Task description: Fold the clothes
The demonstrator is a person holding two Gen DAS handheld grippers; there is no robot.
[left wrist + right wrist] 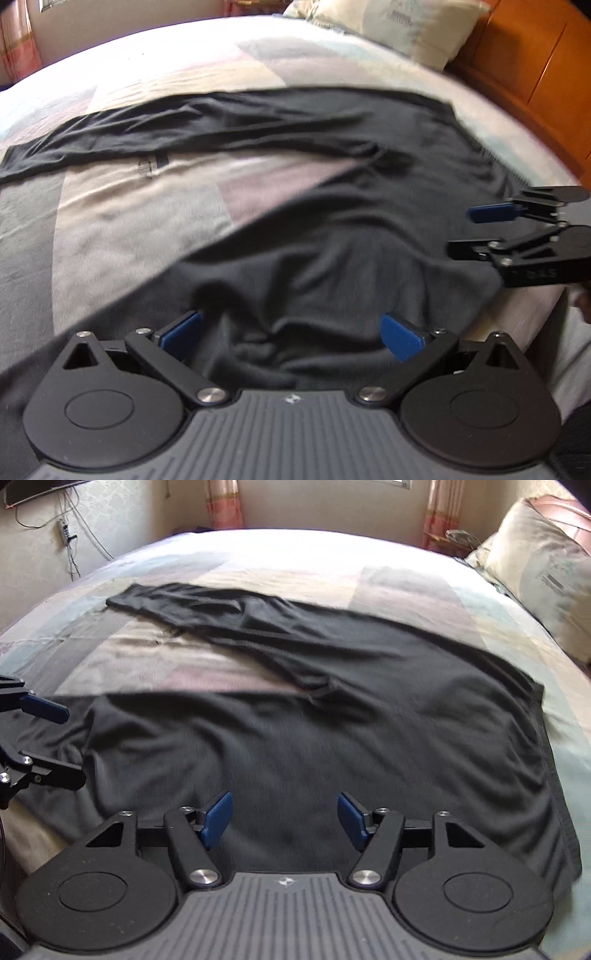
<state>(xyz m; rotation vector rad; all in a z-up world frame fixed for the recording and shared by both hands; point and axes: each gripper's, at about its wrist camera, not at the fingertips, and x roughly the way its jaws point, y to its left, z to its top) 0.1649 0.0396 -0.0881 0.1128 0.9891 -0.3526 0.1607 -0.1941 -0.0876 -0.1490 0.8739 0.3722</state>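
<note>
Black long-sleeved shirt: thin matt knit cloth, softly creasing. Patchwork bedspread: woven pastel cloth, faintly shining in daylight. Pillow: pale printed fabric. Headboard: glossy varnished wood. Left gripper: matt black plastic links, blue plastic pads, polished metal pivots showing.

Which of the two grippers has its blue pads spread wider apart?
The left gripper: in its own view its pads stand wider than those of the right gripper. Both hold nothing over the black garment.
</note>
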